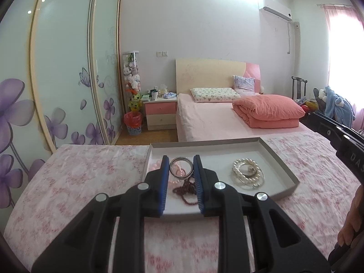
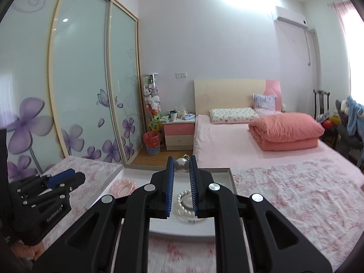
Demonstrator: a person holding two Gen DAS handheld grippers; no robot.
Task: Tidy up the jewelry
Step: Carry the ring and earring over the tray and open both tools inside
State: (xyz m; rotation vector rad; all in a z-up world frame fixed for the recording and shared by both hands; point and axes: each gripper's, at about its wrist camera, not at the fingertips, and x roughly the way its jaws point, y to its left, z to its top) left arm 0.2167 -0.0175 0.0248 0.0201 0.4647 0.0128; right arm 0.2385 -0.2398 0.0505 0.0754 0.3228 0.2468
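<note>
On a floral-clothed surface (image 1: 79, 182) at the foot of a pink bed (image 1: 211, 120): a shallow grey tray (image 1: 282, 159) of jewelry.

Hidden or unclear: the left gripper (image 1: 181, 167) covers the tray's left part; a pink bead bracelet (image 1: 154, 167) shows only as a sliver beside its left finger, and a dark red bead strand (image 1: 185, 192) lies partly behind the fingers. In the right view the tray's near edge is blocked by the gripper body. The bauble's (image 2: 181, 164) top fitting is small and hard to read.

Grip states: left tongs clamped on a clear bangle (image 1: 181, 166), held upright between the blue pads. Right gripper (image 2: 181, 166) clamped on a silvery round bauble, held above the tray's far rim.

Pose: both grippers point forward and slightly down over the tray. The right one enters the left view at the right edge, with part of a hand below it.

In tray: a pearl bracelet (image 1: 248, 170) with a thin silver bangle (image 1: 254, 183) lies right of centre, apart from the pink beads at the left.

Room: the tray's far right corner is bare; cloth lies open on both sides.
</note>
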